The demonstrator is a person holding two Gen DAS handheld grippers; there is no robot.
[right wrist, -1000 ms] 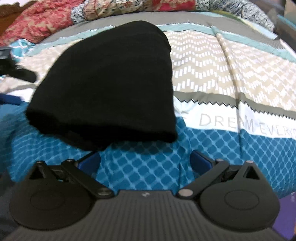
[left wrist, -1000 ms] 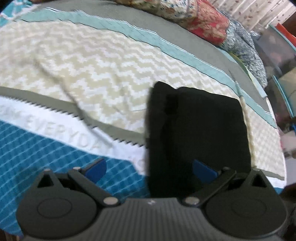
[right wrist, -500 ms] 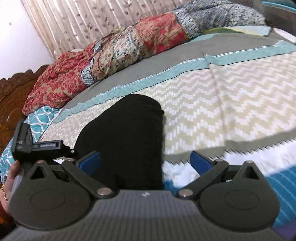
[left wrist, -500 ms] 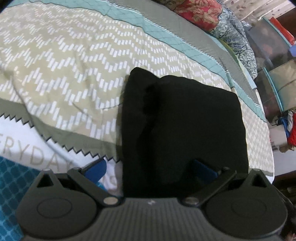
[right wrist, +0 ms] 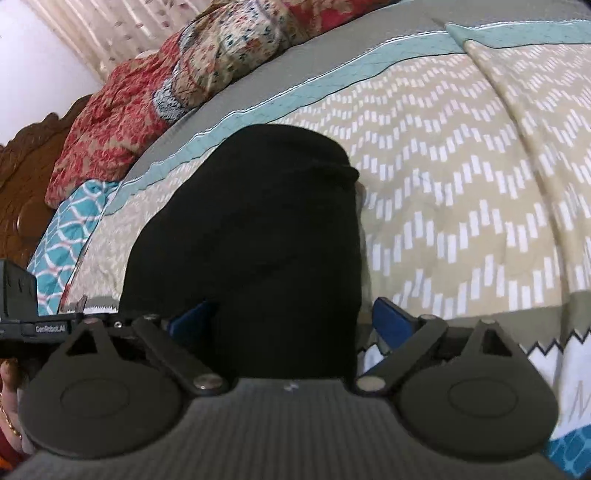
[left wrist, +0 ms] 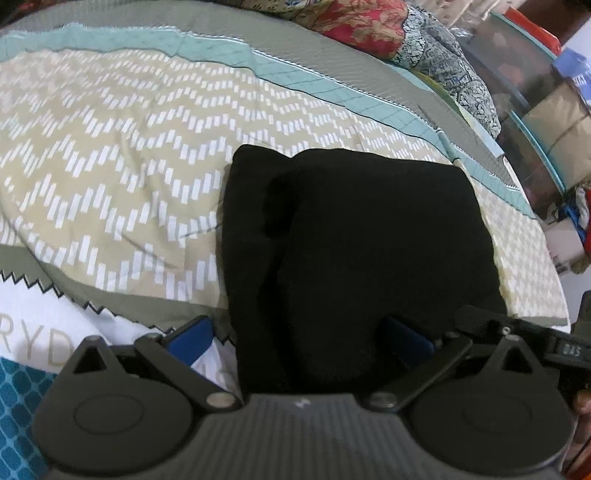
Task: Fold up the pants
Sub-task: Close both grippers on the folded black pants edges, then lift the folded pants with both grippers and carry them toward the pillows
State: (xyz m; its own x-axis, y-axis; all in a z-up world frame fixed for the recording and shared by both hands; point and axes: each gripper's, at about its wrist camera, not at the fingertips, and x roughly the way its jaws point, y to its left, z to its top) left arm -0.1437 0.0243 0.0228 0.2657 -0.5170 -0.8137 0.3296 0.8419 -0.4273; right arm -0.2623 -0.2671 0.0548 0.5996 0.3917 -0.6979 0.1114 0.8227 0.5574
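A bed fills both views, covered by a quilt (left wrist: 122, 155) banded in grey, teal, beige zigzag, white with grey lettering, and blue lattice. Crumpled red floral bedding (right wrist: 122, 110) lies heaped along the far edge, against a carved dark wooden headboard (right wrist: 22, 170). Behind it hangs a pale striped curtain (right wrist: 103, 26) with a small leaf print, beside a plain light wall (right wrist: 26, 62). Past the bed's other side stand clear storage bins (left wrist: 532, 96) with teal rims.

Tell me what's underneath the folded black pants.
The black pants lie on the bedspread, over its beige zigzag section, their near edge reaching the grey and white bands. Whatever sits directly beneath them is covered. Both grippers, left and right, are open.
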